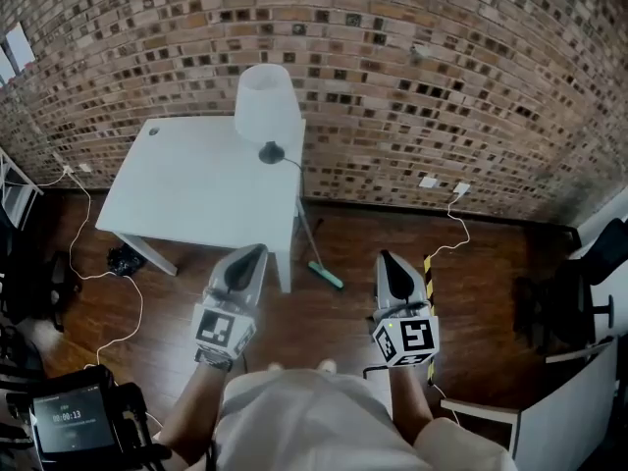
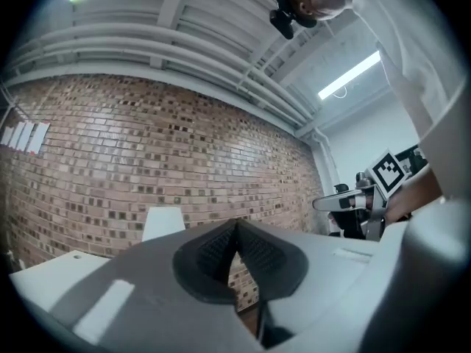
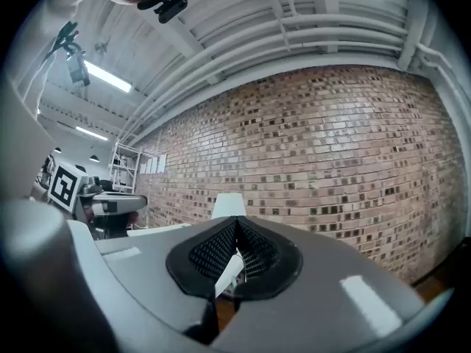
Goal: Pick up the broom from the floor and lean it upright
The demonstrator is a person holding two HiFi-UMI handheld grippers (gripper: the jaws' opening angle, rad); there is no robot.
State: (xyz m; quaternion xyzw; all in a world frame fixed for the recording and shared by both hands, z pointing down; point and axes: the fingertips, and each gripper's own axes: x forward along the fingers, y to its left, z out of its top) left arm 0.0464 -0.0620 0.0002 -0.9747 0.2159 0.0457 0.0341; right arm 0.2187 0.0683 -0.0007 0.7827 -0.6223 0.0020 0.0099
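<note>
A: Spotted broom (image 1: 312, 248)?
B: Found it propped at the table (image 1: 186, 204) corner, handle up along the edge, green head down on the floor (image 1: 334, 327). Judged it already stood up. Couldn't confirm real contact with the edge, too thin to tell.
A: Checked left gripper (image 1: 259, 251)?
B: Saw jaws pressed together, nothing between. Same for right gripper (image 1: 386, 258): closed, empty. Found both held level by the torso, side by side, well apart from the broom. Read that as hands off, job likely finished.
A: Why propped there?
B: Guessed nearest solid support. Figured the head set out from the leg gave a steadier base.
A: Logged the surface?
B: Noted dark glossy wood boards, probably slippery under the head. Marked a white cable (image 1: 451, 214) trailing down from a wall socket (image 1: 429, 182) at right, another at left.
A: Room?
B: Tagged brick wall (image 1: 442, 77) behind, white lamp (image 1: 267, 106) on the table. Saw pipes and strip lights overhead in both gripper views. Noted dark chair (image 1: 574, 307) at right, screen unit (image 1: 74, 422) bottom left.
</note>
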